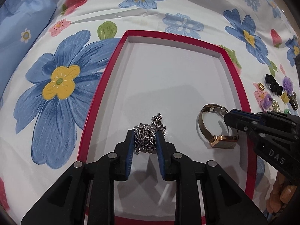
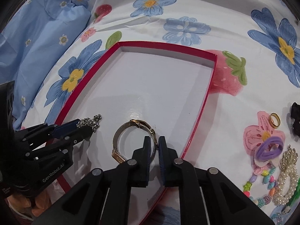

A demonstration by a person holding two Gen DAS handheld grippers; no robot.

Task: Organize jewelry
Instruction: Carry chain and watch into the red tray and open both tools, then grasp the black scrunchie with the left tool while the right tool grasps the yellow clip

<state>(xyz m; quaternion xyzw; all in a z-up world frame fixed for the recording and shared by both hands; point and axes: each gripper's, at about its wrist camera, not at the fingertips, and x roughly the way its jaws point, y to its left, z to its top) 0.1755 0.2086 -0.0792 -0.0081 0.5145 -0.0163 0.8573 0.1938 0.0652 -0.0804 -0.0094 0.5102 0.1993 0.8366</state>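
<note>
A red-rimmed shallow box (image 1: pixel 105 86) with a white floor lies on a flowered bedsheet; it also shows in the right wrist view (image 2: pixel 204 101). My left gripper (image 1: pixel 145 138) is shut on a bunched silver chain (image 1: pixel 148 131) low over the box floor; the chain also shows in the right wrist view (image 2: pixel 90 122). My right gripper (image 2: pixel 154 140) is shut on the mesh band of a gold watch (image 2: pixel 131 140), held inside the box to the right of the chain; the watch also shows in the left wrist view (image 1: pixel 213 127).
Loose jewelry lies on the sheet right of the box: a gold ring (image 2: pixel 275 120), a purple hair tie (image 2: pixel 270 148), a pearl bracelet (image 2: pixel 286 185), coloured beads (image 2: pixel 266 183) and a black clip (image 2: pixel 296 120). A blue pillow (image 2: pixel 37 52) lies at the left.
</note>
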